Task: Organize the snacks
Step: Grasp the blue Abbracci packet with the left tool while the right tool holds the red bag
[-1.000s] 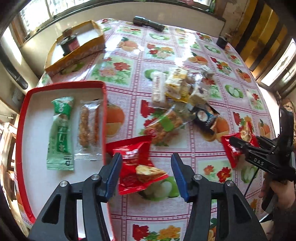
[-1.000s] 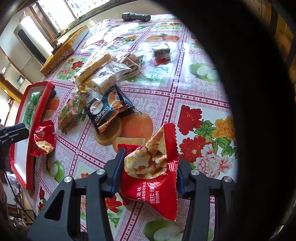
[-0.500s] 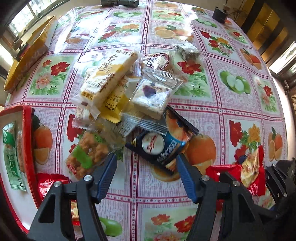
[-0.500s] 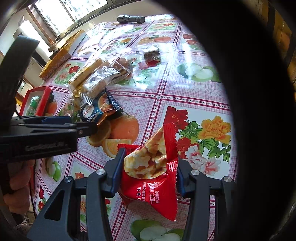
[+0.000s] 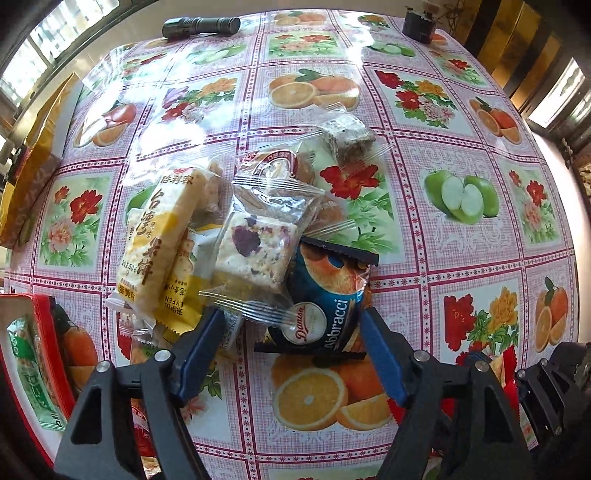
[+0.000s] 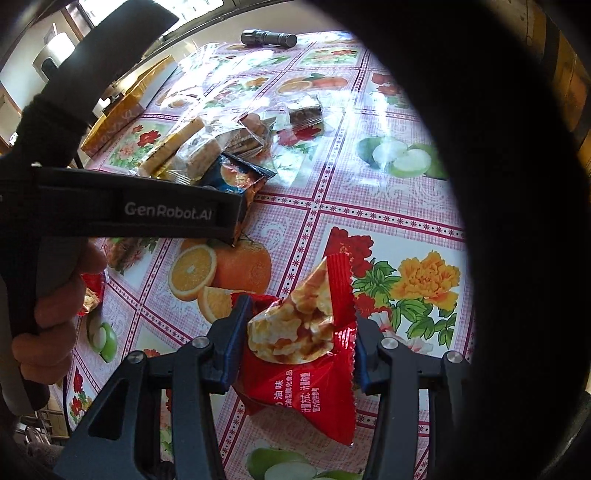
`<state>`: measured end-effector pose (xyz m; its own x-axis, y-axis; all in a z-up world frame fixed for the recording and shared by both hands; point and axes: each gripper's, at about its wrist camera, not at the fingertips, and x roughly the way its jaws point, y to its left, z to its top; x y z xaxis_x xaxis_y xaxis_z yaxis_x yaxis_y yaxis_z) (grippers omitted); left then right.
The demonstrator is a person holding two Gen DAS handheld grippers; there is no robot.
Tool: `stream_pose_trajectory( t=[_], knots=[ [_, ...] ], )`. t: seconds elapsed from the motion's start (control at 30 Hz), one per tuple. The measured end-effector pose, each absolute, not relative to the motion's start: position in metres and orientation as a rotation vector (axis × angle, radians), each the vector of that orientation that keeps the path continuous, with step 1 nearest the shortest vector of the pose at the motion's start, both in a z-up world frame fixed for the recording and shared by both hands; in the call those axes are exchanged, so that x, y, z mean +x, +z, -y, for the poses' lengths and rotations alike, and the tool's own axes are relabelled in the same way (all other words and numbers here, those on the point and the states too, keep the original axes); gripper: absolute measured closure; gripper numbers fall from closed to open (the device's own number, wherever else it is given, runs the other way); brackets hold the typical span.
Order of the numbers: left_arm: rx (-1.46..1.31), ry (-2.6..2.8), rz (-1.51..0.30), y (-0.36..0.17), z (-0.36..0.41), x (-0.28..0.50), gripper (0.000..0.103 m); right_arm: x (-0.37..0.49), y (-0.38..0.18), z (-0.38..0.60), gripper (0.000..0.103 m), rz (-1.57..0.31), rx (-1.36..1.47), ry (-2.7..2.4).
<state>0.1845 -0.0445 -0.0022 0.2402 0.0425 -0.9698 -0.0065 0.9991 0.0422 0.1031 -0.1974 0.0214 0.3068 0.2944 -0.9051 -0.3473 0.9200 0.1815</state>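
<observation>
A person's left gripper (image 5: 291, 338) hangs over a heap of wrapped snacks on a fruit-and-flower tablecloth (image 5: 461, 251), its blue jaws spread wide on either side of a dark blue Abbracci pack (image 5: 325, 295) without pressing on it; the jaws have just been opening. The blue pack lies at the near edge of the heap, its top tucked under a clear-wrapped nougat square (image 5: 258, 251), with a yellow rice-cake bar (image 5: 159, 236) to the left of that. Left of the heap, a red tray (image 5: 44, 306) shows at the frame's edge, holding a green packet (image 5: 29, 365). At the far end of the cloth beyond the heap lies a black torch (image 5: 201, 26). The right gripper (image 6: 295, 339), to the right of the blue pack, is closed on a red packet (image 6: 306, 369) with a clear window showing golden pieces, held above the cloth.
</observation>
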Motion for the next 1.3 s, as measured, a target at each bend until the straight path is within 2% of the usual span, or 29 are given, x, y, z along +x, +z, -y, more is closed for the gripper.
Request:
stream_pose_trajectory(
  t=[0.03, 0.07, 0.1, 0.13, 0.27, 0.37, 0.4, 0.43, 0.47, 0.5, 0.8, 1.07, 1.1, 1.13, 1.23, 1.3],
  knots=[
    [0.038, 0.018, -1.325, 0.002, 0.046, 0.184, 0.059, 0.103, 0.022, 0.196, 0.054, -1.180, -0.058, 0.422],
    [-0.001, -0.037, -1.359, 0.001, 0.048, 0.185, 0.070, 0.102, 0.022, 0.196, 0.055, -1.175, -0.059, 0.420],
    [-0.069, -0.085, -1.402, 0.001, 0.045, 0.186, 0.085, 0.102, 0.021, 0.196, 0.055, -1.173, -0.056, 0.418],
    [-0.103, -0.107, -1.428, 0.000, 0.045, 0.186, 0.089, 0.102, 0.021, 0.197, 0.055, -1.172, -0.052, 0.415],
    [-0.059, -0.127, -1.432, -0.002, 0.052, 0.187, 0.089, 0.100, 0.022, 0.200, 0.055, -1.172, -0.048, 0.401],
    [-0.018, -0.137, -1.346, 0.018, 0.057, 0.185, 0.088, 0.098, 0.021, 0.205, 0.055, -1.175, -0.036, 0.392],
    [-0.019, -0.156, -1.314, 0.028, 0.058, 0.185, 0.079, 0.097, 0.021, 0.207, 0.055, -1.176, -0.030, 0.392],
    [-0.013, -0.164, -1.291, 0.036, 0.060, 0.188, 0.054, 0.097, 0.021, 0.209, 0.055, -1.177, -0.022, 0.390],
    [-0.014, -0.150, -1.274, 0.042, 0.060, 0.193, 0.040, 0.098, 0.021, 0.209, 0.055, -1.178, -0.017, 0.387],
    [-0.026, -0.138, -1.262, 0.044, 0.057, 0.197, 0.033, 0.097, 0.022, 0.211, 0.055, -1.179, -0.014, 0.388],
    [-0.173, -0.099, -1.383, 0.002, 0.039, 0.210, 0.034, 0.101, 0.022, 0.217, 0.055, -1.185, -0.001, 0.405],
    [-0.176, -0.051, -1.387, -0.014, 0.060, 0.226, 0.033, 0.108, 0.022, 0.221, 0.055, -1.192, 0.001, 0.430],
    [-0.164, -0.040, -1.392, -0.014, 0.062, 0.226, 0.035, 0.108, 0.022, 0.221, 0.055, -1.189, 0.001, 0.432],
    [-0.135, -0.028, -1.393, -0.015, 0.067, 0.227, 0.048, 0.107, 0.022, 0.221, 0.055, -1.183, -0.003, 0.434],
    [-0.151, -0.054, -1.414, -0.014, 0.065, 0.217, 0.057, 0.102, 0.022, 0.220, 0.056, -1.165, -0.028, 0.427],
    [-0.159, -0.067, -1.426, -0.014, 0.062, 0.209, 0.057, 0.098, 0.024, 0.217, 0.058, -1.141, -0.048, 0.414]
  ],
)
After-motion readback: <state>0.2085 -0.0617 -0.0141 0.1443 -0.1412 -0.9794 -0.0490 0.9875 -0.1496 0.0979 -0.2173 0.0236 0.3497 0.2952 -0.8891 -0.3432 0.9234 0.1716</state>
